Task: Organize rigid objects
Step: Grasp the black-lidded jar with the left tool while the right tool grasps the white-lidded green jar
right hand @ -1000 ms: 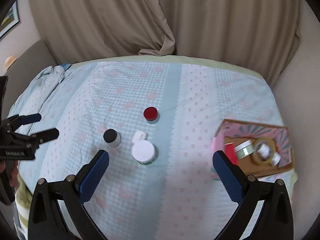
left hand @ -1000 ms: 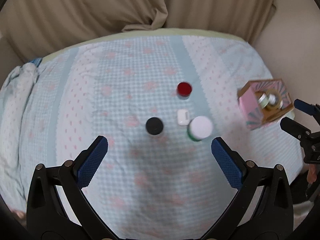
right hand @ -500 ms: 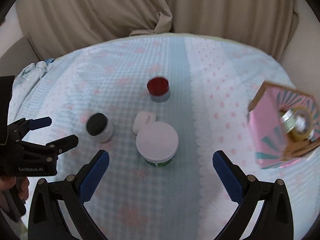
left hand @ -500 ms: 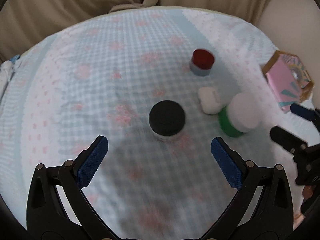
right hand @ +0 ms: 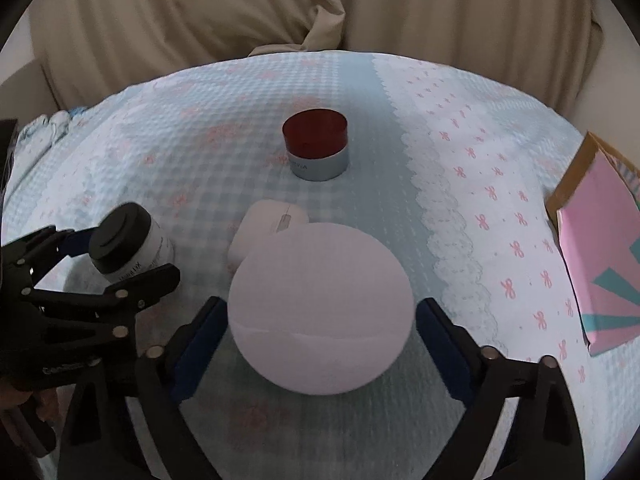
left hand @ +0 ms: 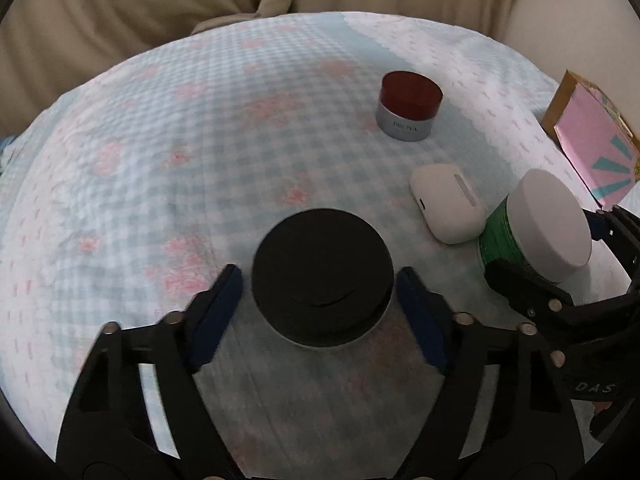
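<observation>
Bedspread (left hand: 200, 128): woven cloth, puckered texture. Black jar lid (left hand: 322, 268): matt plastic. Earbud case (left hand: 446, 208): smooth white plastic (slight sheen). Red-lidded jar (right hand: 316, 150): glossy. Curtain (right hand: 200, 20): matt cloth.

Home bedroom: patterned bedsheet (right hand: 460, 128), beige curtains (right hand: 200, 12).

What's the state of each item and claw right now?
left claw: open, fingers either side of the black-lidded jar, gaps visible.
right claw: open, fingers flanking the white-lidded jar, contact unclear.
black-lidded jar: upright, lid on.
white-lidded jar: upright, lid on.
red-lidded jar: upright, lid on, untouched.
white earbud case: shut, lying flat beside the white-lidded jar.
pink box: open side faces away; contents hidden.
</observation>
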